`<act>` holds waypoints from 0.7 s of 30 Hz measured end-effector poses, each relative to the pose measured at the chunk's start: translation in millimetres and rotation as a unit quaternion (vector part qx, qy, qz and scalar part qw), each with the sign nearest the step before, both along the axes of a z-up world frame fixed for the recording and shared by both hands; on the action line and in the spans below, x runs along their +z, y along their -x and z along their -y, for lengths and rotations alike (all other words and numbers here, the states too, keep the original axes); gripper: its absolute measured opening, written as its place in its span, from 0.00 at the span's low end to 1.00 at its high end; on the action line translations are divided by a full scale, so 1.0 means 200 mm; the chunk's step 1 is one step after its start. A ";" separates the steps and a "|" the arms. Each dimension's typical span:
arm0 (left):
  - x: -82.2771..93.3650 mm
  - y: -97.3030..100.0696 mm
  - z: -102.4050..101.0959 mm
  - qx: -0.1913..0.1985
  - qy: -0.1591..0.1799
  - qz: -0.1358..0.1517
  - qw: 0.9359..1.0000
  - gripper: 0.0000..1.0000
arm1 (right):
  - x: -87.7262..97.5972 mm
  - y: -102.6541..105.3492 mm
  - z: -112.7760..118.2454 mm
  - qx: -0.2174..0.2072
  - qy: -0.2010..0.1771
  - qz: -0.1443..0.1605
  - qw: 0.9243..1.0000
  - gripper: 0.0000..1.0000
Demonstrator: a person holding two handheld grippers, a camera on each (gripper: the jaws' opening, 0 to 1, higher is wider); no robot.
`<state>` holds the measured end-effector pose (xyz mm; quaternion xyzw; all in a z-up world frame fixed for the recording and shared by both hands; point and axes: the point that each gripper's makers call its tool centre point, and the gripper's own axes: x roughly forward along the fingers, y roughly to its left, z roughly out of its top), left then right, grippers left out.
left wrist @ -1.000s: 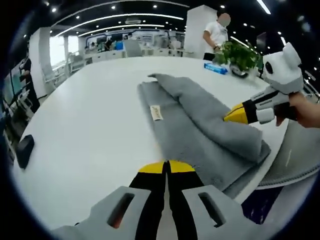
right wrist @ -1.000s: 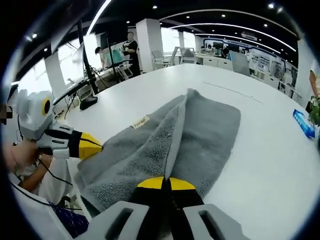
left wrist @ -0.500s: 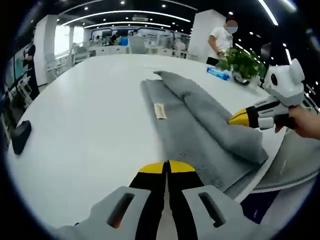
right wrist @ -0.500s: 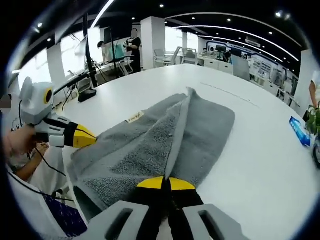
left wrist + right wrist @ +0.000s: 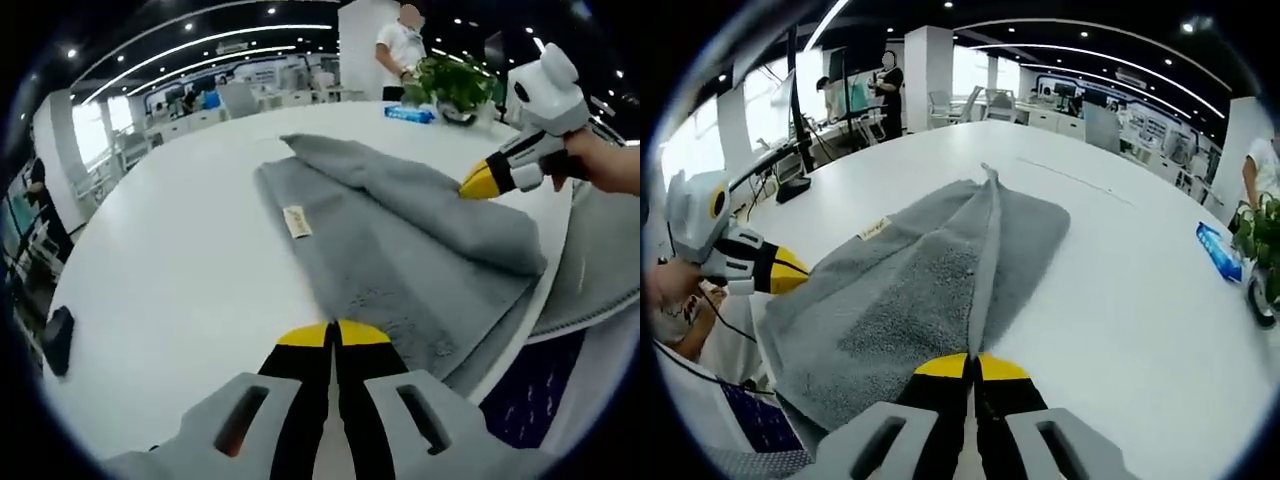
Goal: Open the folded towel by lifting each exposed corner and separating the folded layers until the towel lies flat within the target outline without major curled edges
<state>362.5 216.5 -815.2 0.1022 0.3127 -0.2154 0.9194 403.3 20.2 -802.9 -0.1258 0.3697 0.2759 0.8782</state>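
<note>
Left gripper view: left gripper (image 5: 334,331) clenched on gray towel's (image 5: 400,240) near edge | right gripper (image 5: 972,362) clamps upper layer | both drawn outward since earlier, fold flattening | white table (image 5: 170,270)

White round surface (image 5: 180,270), and on it 1 grey folded towel (image 5: 400,240) draped to the near edge. Far side: a blue packet (image 5: 408,114) beside a potted plant (image 5: 455,88). A dark object (image 5: 58,340) lies near the left edge.
</note>
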 end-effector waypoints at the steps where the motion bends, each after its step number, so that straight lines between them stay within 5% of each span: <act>1: 0.00 0.00 0.00 0.002 0.002 0.000 1.000 0.00 | -0.01 0.01 0.02 -0.010 -0.004 -0.005 1.000 0.00; 10: 0.01 0.01 -0.01 0.020 0.022 0.000 1.000 0.00 | -0.06 0.04 0.23 -0.033 0.016 -0.014 0.999 0.00; 15: 0.02 0.02 -0.01 0.013 0.001 0.007 1.000 0.00 | -0.09 0.05 0.28 -0.034 0.029 -0.016 0.999 0.00; 21: 0.02 0.03 -0.02 0.022 0.013 0.004 1.000 0.00 | -0.07 0.04 0.32 -0.031 0.047 -0.002 0.998 0.00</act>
